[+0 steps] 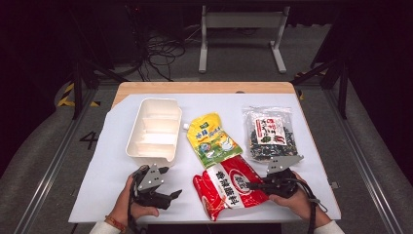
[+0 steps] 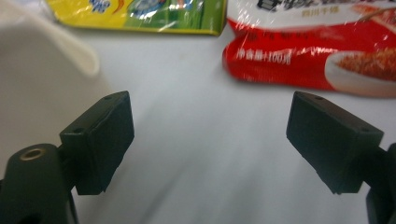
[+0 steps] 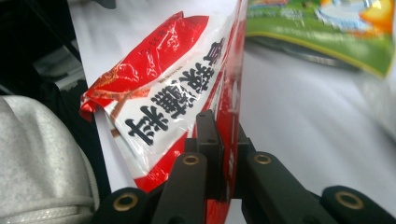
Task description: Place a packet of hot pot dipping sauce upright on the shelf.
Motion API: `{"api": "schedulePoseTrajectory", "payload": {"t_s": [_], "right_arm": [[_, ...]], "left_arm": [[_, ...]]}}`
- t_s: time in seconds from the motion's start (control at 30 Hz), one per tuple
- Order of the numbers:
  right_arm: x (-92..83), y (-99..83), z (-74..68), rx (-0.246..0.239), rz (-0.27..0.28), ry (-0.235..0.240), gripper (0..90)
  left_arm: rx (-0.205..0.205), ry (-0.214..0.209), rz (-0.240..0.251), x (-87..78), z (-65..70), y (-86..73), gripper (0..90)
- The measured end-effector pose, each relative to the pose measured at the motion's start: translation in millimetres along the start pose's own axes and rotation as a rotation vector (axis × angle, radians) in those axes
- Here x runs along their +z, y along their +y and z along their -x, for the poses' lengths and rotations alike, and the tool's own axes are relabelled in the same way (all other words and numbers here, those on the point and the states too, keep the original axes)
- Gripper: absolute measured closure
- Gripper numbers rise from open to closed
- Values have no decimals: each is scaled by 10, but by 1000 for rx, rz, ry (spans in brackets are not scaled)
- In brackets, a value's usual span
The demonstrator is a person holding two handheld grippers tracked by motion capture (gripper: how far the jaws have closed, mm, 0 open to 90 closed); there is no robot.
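Left gripper (image 1: pixel 170 187), jaws spread wide, empty, just beside the white divided tray (image 1: pixel 154 129). Centre: yellow-green spouted pouch (image 1: pixel 213 140) flat on the table (image 1: pixel 107 190). Right gripper (image 1: pixel 251 185), jaws clamped on the red seasoning packet (image 1: pixel 229 187); dark snack bag (image 1: pixel 268 132) beyond.

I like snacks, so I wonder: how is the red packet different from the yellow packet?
The red packet is pinched between the shut jaws of the right gripper; the yellow packet lies untouched on the table. The red packet's edge is lifted and it looks crumpled; the yellow packet lies flat. The yellow packet has a small white spout at one corner; the red packet shows none. Both are shiny printed bags lying beside each other on the white sheet.
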State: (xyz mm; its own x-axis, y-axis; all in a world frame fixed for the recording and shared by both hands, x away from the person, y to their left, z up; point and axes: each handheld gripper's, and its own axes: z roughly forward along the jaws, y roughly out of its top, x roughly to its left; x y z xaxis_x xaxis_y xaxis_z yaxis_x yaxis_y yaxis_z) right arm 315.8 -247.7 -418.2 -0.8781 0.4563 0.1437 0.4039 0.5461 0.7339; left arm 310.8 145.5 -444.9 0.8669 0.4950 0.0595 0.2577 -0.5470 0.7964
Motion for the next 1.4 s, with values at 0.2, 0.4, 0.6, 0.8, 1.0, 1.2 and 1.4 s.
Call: {"api": "schedulePoseTrajectory", "payload": {"t_s": [0.2, 0.4, 0.6, 0.8, 1.0, 1.2, 1.4], "right_arm": [[30, 243, -108, -147, 17, -40, 898], [45, 495, -226, -281, 74, -49, 899], [115, 664, -366, -374, 89, -94, 899], [169, 776, -499, -435, 96, -160, 898], [160, 765, -516, -399, 143, -156, 866], [-176, 659, -500, -281, 278, -235, 520], [-622, 384, -406, -152, 377, -246, 323]], "left_arm": [[30, -46, 6, 158, 27, 220, 154], [27, -113, 13, 305, 24, 387, 148], [28, -201, 19, 378, 59, 457, 215], [65, -323, 44, 355, 109, 495, 596], [82, -330, 56, 303, 117, 483, 827], [88, -329, 86, 213, 147, 516, 845], [88, -289, 175, 13, 120, 594, 869]]}}
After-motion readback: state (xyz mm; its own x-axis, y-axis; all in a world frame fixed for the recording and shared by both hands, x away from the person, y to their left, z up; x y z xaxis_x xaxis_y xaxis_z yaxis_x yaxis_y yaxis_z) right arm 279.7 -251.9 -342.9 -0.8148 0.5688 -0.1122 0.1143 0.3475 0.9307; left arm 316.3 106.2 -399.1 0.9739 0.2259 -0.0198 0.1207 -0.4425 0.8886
